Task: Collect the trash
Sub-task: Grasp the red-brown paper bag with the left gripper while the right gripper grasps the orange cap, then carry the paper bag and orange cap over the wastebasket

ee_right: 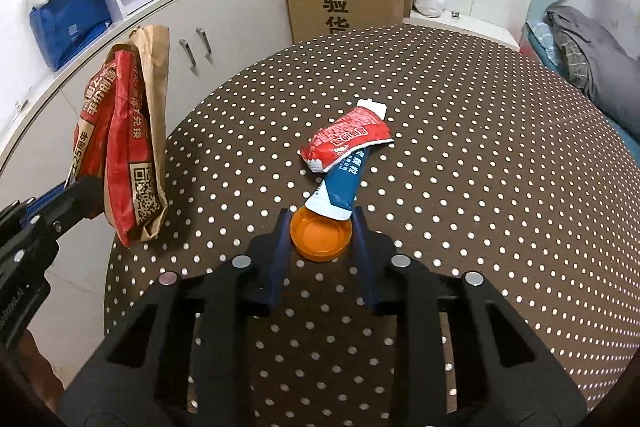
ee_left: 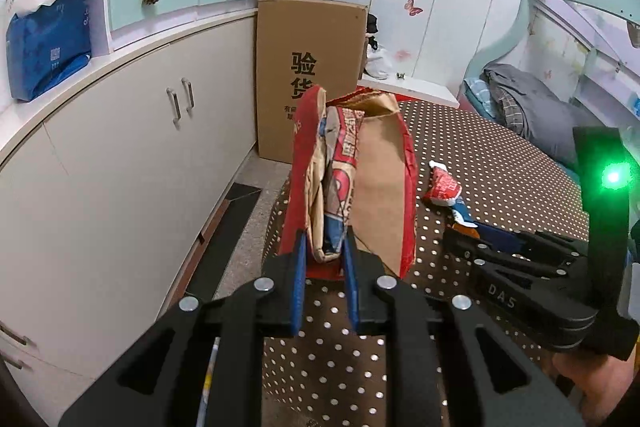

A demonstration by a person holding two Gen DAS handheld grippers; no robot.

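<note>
The right tongs [ee_right: 321,231] are closed on the orange lid [ee_right: 320,237] at six o'clock on the dotted bench [ee_right: 480,187]. The blue packet [ee_right: 340,187] overlaps its far rim and may drag or tip the lid loose. At nine o'clock, the left tongs [ee_left: 325,247] clamp the paper bag [ee_left: 352,179] by its lower edge; its mouth could sag.

Crumpled red-and-brown paper bag [ee_right: 128,143] upright at 9 o'clock; orange lid [ee_right: 321,239] under blue wrapper [ee_right: 340,183], red wrapper [ee_right: 348,139] at 12.

Creased paper bag [ee_left: 372,183]; glossy plastic lid [ee_right: 321,237]
</note>
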